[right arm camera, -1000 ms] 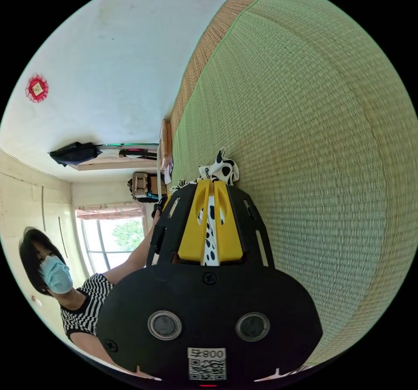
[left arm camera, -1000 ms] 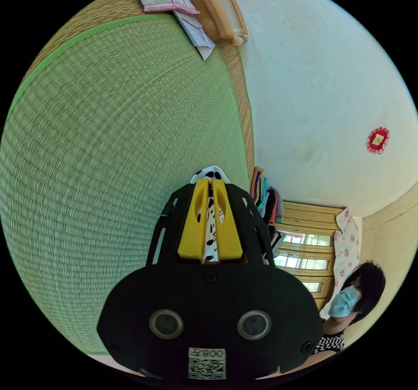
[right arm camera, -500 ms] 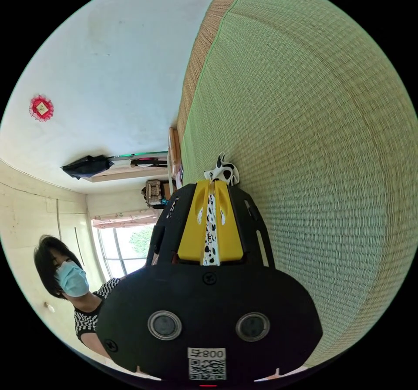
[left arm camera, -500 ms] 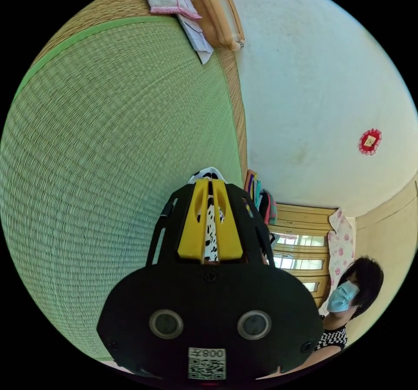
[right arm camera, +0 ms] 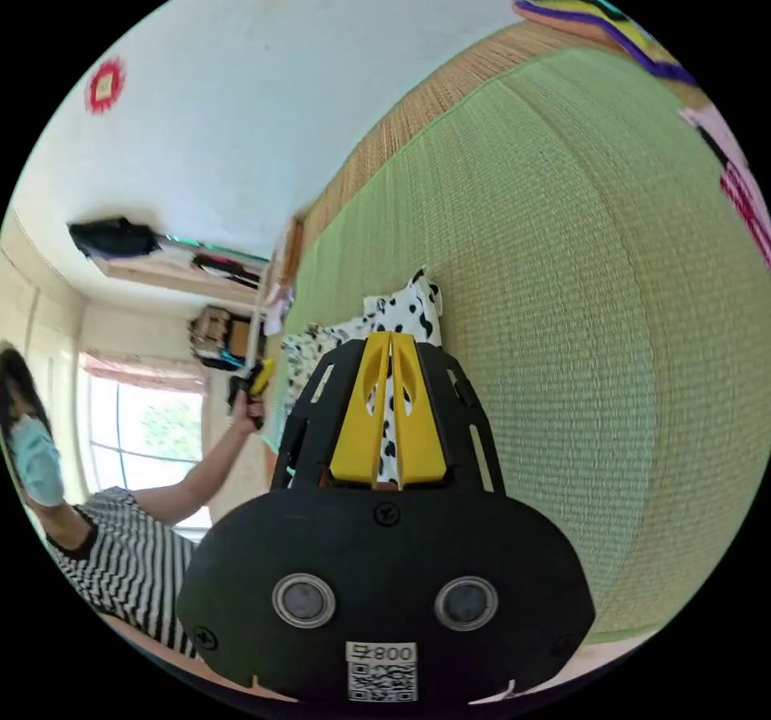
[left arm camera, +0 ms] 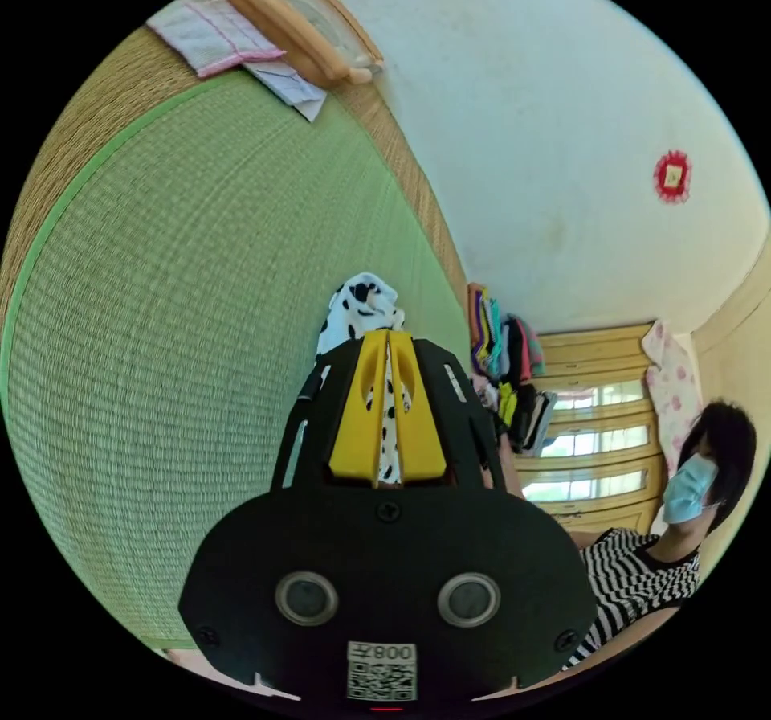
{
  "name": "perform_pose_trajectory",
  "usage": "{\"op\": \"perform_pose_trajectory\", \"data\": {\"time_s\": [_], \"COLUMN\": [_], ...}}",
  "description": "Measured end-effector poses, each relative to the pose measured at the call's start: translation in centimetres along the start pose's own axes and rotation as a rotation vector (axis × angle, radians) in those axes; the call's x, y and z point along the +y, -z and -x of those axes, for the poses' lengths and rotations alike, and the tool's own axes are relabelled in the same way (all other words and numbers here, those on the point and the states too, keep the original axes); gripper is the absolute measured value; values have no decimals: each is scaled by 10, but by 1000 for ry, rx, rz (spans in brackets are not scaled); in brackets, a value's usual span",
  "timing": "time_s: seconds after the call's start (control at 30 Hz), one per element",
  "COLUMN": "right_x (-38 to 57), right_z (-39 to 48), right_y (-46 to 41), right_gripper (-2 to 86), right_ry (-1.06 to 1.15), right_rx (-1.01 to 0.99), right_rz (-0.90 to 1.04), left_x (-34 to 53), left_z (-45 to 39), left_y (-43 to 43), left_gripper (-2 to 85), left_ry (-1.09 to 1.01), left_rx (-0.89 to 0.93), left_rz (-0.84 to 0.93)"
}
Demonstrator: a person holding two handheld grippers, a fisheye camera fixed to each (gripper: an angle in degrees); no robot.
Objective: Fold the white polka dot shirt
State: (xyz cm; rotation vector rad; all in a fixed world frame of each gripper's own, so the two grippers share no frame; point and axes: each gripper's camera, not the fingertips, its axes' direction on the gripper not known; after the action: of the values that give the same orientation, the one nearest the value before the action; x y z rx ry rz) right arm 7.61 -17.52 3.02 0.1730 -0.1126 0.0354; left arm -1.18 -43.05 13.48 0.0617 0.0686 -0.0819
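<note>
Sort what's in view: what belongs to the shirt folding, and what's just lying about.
Belongs to the job:
white polka dot shirt
left gripper, jaws shut on it
right gripper, jaws shut on it
green woven straw mat

Lying about:
pink-edged folded cloth
stack of colourful folded clothes

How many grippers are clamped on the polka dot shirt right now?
2. The left gripper is shut on a bunch of the white polka dot shirt over the green mat; the right gripper pinches another part.
</note>
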Motion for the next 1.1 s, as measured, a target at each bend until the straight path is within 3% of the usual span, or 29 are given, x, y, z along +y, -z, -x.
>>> {"op": "perform_pose_trajectory", "data": {"time_s": [0.1,0.23,0.43,0.6,0.83,1.1], "right_x": [1,6,-4,-4,-30,-52], "right_z": [45,98,139,216,318,351], "right_y": [-39,-49,-29,-25,-82,-129], "right_gripper": [0,1,1,2,10,39], "right_ry": [97,196,169,281,441,437], "right_rx": [231,354,364,390,414,494], "right_rz": [144,117,102,33,90,189], "left_x": [2,1,8,3,-18,-14], "left_z": [-19,-46,-118,-203,-259,-294], "left_y": [-7,2,36,13,-24,-18], "left_gripper": [3,3,9,35,56,22], "left_ry": [-9,-48,-162,-381,-448,-492], "left_rx": [-146,-220,-274,-329,-471,-595], "left_rz": [71,82,3,91,172,190]}}
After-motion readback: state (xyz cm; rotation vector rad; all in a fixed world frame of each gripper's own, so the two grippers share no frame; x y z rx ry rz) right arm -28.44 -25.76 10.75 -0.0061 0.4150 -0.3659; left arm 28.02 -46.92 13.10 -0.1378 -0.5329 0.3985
